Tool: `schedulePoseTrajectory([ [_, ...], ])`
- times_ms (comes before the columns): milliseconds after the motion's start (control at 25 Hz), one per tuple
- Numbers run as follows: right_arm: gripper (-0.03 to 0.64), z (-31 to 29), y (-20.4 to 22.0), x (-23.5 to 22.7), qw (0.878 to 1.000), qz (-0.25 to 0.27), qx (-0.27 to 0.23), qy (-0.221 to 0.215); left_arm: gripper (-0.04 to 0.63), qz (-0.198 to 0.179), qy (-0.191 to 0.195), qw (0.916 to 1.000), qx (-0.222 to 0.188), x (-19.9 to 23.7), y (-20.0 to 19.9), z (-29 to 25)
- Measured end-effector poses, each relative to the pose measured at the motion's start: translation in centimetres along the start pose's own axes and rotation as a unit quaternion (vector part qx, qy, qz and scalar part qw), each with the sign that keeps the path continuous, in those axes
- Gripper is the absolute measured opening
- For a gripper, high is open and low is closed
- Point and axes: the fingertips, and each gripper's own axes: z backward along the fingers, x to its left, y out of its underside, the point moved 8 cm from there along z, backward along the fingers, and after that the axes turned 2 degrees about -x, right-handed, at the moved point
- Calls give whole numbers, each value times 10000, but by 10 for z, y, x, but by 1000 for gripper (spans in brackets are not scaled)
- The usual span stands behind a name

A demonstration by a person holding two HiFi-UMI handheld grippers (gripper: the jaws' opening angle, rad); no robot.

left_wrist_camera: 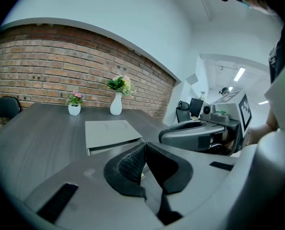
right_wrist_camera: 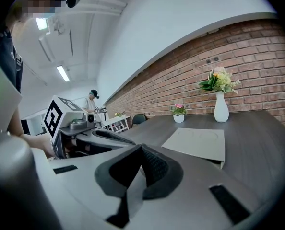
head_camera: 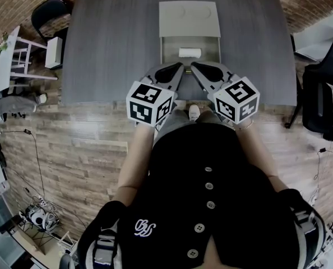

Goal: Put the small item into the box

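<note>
Now, left gripper [head_camera: 179, 68]: jaws together, empty.
Right gripper [head_camera: 195, 66]: jaws together, empty, beside the left.
Grey box [head_camera: 189, 18]: tray [head_camera: 167, 52] slid open.
Small white item [head_camera: 190, 52]: lying in tray.

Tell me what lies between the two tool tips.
Nothing: only a bare strip of table separates left tool and right tool, per the head view.

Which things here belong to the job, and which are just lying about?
Job: box; small white item, lying in the box's open part; left gripper and right gripper, both shut, empty.
Lying about: white vase of flowers; small potted plant; black chair.
</note>
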Motion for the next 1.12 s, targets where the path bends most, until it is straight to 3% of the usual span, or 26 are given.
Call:
schedulePoseTrajectory([
  [1120, 3, -5, 9, -6, 9998, -132, 94, -94, 15, 119, 107, 9998, 112, -1, 7, -10],
])
